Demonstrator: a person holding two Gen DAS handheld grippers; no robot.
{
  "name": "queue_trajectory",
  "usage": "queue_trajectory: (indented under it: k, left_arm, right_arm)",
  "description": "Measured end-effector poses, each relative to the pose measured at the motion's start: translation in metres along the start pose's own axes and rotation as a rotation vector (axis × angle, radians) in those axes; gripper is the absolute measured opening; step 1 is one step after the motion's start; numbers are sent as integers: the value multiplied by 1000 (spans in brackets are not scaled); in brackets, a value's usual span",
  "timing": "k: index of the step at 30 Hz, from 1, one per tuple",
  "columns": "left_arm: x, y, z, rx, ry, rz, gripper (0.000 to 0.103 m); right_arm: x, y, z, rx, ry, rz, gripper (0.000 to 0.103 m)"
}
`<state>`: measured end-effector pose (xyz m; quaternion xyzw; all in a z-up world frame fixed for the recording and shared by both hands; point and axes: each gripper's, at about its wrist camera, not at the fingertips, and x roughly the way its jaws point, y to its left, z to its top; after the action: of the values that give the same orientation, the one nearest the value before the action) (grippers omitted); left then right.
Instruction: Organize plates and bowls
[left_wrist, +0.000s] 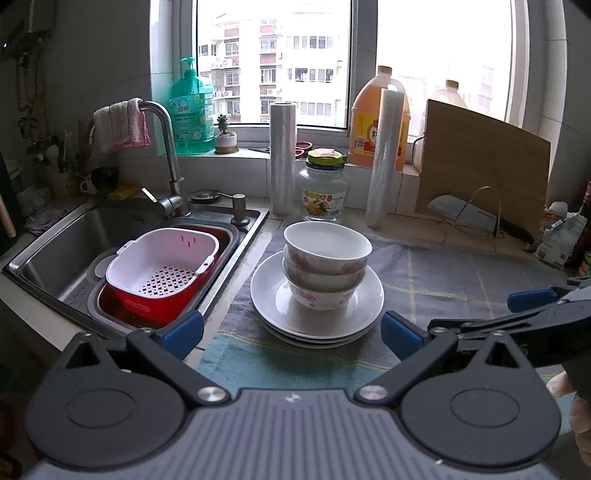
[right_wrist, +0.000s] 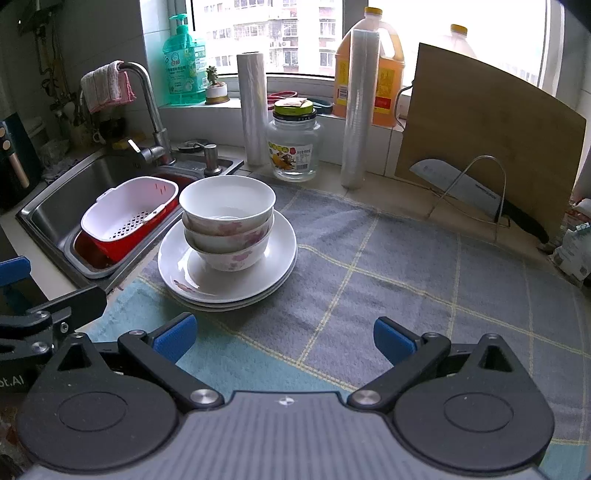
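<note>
The bowls (left_wrist: 327, 269) sit stacked on the plates (left_wrist: 317, 317), both grippers (left_wrist: 291, 328) (right_wrist: 284, 338) wait wide open holding nothing, so sorting looks done or not begun.

Kitchen counter clutter by the window

White colander (left_wrist: 162, 264) in a red basin (left_wrist: 155, 306) sits in the sink (left_wrist: 48, 254) at nine o'clock; glass jar (left_wrist: 322, 188) at twelve; cutting board (left_wrist: 484, 162) and cleaver (right_wrist: 476, 197) at two.

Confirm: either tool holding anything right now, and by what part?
Nothing held. Left tool and right tool are both open and empty, short of the bowls stacked on the plates.
</note>
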<state>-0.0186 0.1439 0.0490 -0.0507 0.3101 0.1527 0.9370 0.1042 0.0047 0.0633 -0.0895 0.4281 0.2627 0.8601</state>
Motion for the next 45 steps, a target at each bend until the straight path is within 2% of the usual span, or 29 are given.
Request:
queue_trajectory:
  k: [45]
  left_arm:
    - [16,1,9,25,30,8,102]
  right_arm:
    - [10,-5,11,17,6,-14,103]
